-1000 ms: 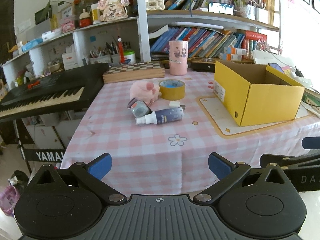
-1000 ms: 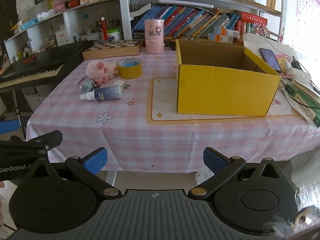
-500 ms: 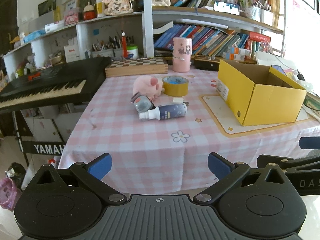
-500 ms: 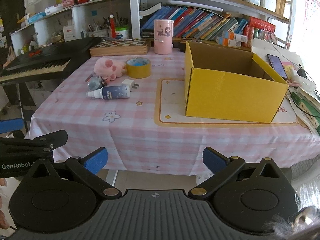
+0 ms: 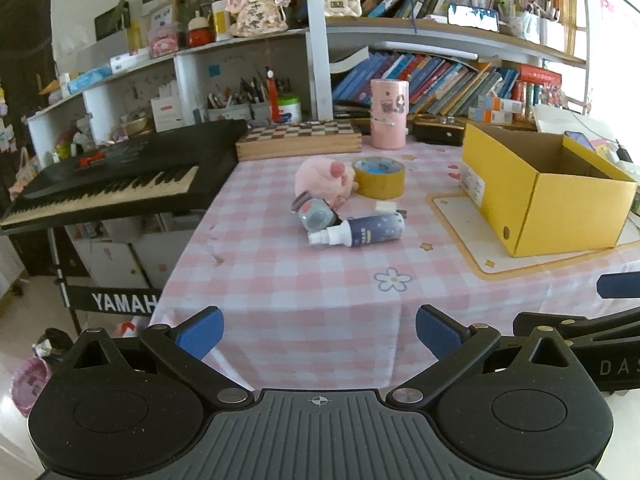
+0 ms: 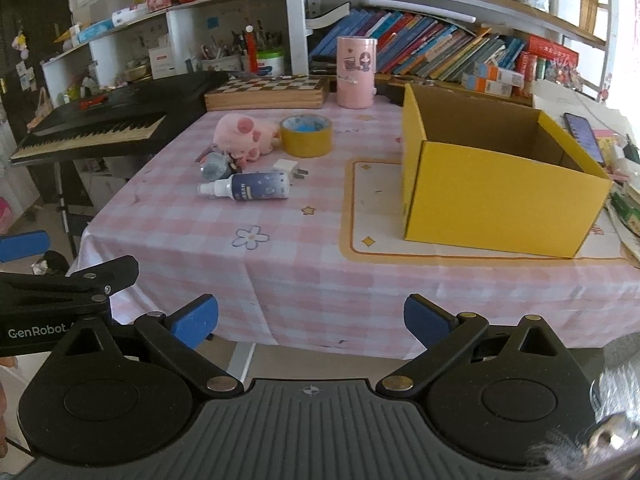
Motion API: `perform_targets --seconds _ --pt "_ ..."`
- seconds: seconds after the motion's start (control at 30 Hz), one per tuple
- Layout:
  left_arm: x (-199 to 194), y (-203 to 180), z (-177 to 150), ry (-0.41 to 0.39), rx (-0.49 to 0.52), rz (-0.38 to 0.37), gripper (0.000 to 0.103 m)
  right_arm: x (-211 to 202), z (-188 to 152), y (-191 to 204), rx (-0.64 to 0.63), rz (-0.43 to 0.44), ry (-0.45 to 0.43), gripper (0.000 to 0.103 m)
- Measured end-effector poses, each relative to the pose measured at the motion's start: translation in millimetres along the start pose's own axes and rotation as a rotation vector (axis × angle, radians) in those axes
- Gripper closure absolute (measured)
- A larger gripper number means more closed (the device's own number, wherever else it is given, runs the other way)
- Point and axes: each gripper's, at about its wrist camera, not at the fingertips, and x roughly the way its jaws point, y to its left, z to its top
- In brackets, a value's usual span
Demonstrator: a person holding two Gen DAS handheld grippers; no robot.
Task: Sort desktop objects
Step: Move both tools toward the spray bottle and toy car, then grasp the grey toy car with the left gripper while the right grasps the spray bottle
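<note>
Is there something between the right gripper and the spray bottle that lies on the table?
Nothing visible. The right gripper is open, before the table edge; only bare checked cloth lies between it and the spray bottle. The charger plug sits behind the bottle.

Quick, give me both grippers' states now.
Left gripper: open, holding nothing.
Right gripper: open, holding nothing.
</note>
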Motion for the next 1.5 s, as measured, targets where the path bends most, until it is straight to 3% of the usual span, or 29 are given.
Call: perform_targets --seconds 0.67,1.27,1.5 --pt "53.5 18.5 24.5 0.062 -0.065 0.084 0.0 62.6 46.9 11.0 -0.124 0.079 0.031 0.006" --pt "98.2 30.8 52.8 0.124 -0.14 0.253 0.0 143.1 98.8 13.7 -0.264 0.246 0.084 0.006" --pt "106.0 37.8 62.0 0.121 -0.187 0.273 0.0 173.5 108.2 27.6 -0.499 0.286 0.069 0.025"
